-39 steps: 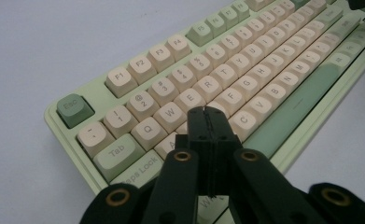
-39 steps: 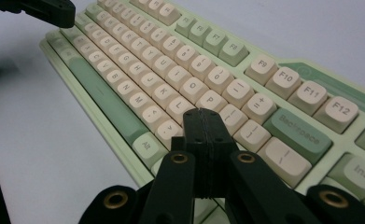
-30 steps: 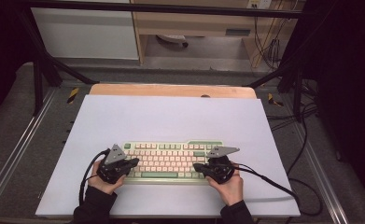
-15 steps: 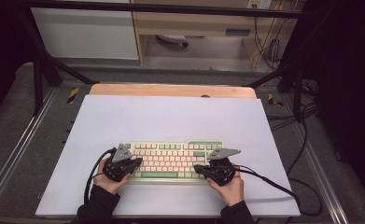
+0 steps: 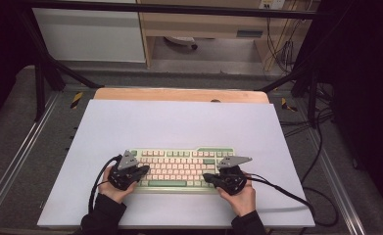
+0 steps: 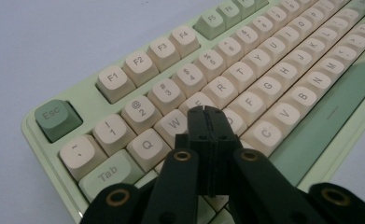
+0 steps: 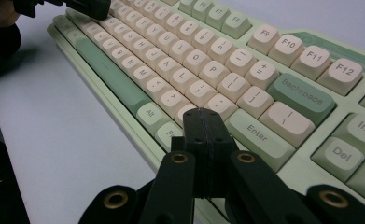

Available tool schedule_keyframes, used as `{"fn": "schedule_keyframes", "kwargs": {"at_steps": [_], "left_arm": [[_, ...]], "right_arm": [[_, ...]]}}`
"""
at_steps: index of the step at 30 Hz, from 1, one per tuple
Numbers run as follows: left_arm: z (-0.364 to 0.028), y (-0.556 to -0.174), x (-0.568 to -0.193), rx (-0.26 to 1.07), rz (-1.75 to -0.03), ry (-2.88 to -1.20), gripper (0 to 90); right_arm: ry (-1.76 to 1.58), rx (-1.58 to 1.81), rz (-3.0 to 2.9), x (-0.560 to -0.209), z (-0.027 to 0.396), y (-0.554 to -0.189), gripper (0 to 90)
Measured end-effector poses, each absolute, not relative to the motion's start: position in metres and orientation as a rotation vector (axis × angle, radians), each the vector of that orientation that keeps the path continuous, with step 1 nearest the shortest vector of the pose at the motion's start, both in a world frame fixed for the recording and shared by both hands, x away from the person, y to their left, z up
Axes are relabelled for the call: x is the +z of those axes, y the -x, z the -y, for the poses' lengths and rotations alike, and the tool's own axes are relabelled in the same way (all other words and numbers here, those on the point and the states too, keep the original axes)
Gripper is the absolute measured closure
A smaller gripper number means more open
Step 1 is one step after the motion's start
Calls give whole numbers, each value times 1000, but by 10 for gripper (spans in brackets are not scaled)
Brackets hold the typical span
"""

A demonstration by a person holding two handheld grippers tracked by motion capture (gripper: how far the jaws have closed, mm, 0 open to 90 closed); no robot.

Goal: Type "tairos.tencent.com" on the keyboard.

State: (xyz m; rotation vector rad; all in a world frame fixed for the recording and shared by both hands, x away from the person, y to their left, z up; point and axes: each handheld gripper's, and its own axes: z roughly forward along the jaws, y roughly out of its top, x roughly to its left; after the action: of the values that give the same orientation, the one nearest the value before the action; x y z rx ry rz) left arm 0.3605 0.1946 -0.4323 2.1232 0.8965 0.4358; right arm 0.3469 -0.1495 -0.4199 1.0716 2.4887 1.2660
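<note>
Shifted inward since before, your left gripper (image 6: 205,111), jaws pressed together like your right gripper's (image 7: 203,113), overhangs the keyboard (image 5: 179,169), keys at twelve o'clock

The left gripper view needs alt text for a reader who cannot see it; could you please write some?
The left gripper, jaws shut, points down at a cream and green keyboard near its E and D keys. The green Esc key sits at the keyboard's corner, on a pale table.

A pale green keyboard (image 5: 179,169) with cream keycaps is lying flat near the white table's front edge.
</note>
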Motion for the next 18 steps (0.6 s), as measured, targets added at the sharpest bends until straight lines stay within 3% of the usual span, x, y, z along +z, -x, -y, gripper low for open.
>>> {"fn": "schedule_keyframes", "kwargs": {"at_steps": [18], "left_arm": [[-207,-351,-422,433,-886,-2089,899]], "right_arm": [[-1061,1290,-2489,-416,144,-347,900]]}}
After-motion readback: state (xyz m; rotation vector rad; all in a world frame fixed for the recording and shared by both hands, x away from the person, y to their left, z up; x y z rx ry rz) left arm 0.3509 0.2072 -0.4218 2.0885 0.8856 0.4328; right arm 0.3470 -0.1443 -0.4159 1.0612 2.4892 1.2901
